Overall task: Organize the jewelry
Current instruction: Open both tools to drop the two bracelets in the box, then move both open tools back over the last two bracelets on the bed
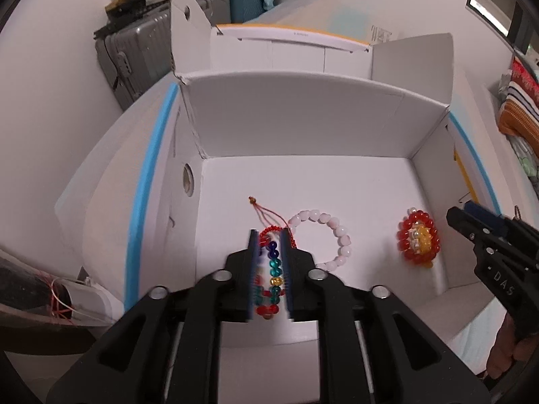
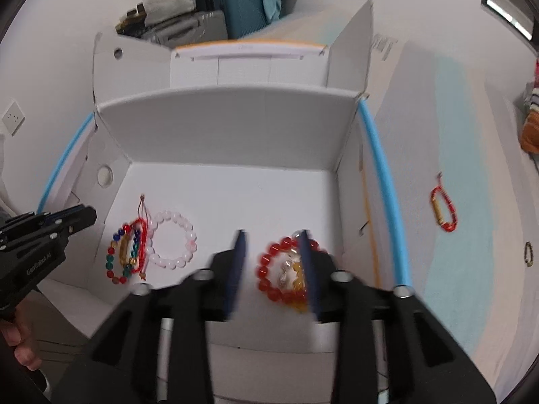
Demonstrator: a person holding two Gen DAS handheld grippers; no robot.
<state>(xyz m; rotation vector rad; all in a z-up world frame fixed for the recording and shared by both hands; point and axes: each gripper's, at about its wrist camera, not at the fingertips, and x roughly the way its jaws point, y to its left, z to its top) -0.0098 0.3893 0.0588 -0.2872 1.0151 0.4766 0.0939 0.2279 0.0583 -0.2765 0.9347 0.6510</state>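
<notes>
An open white cardboard box [image 1: 303, 128] holds jewelry on its floor. A multicolour bead bracelet [image 1: 273, 269] with a red cord bracelet [image 1: 269, 230] lies at the left, a pale pink bead bracelet [image 1: 337, 235] beside it, and a red and amber bead bracelet [image 1: 418, 239] at the right. My left gripper [image 1: 269, 245] hovers above the multicolour bracelet, jaws slightly apart, not gripping. My right gripper [image 2: 273, 245] is open above the red and amber bracelet [image 2: 286, 269]. Outside the box on the right lie a red cord bracelet with a gold tube [image 2: 443, 210] and a dark bead bracelet [image 2: 528, 253].
The box [image 2: 229, 121] stands on a white and pale blue surface [image 2: 471, 235] with its flaps up. Suitcases [image 1: 141, 50] stand behind it at the wall. Folded striped cloth [image 1: 518, 107] lies at the far right.
</notes>
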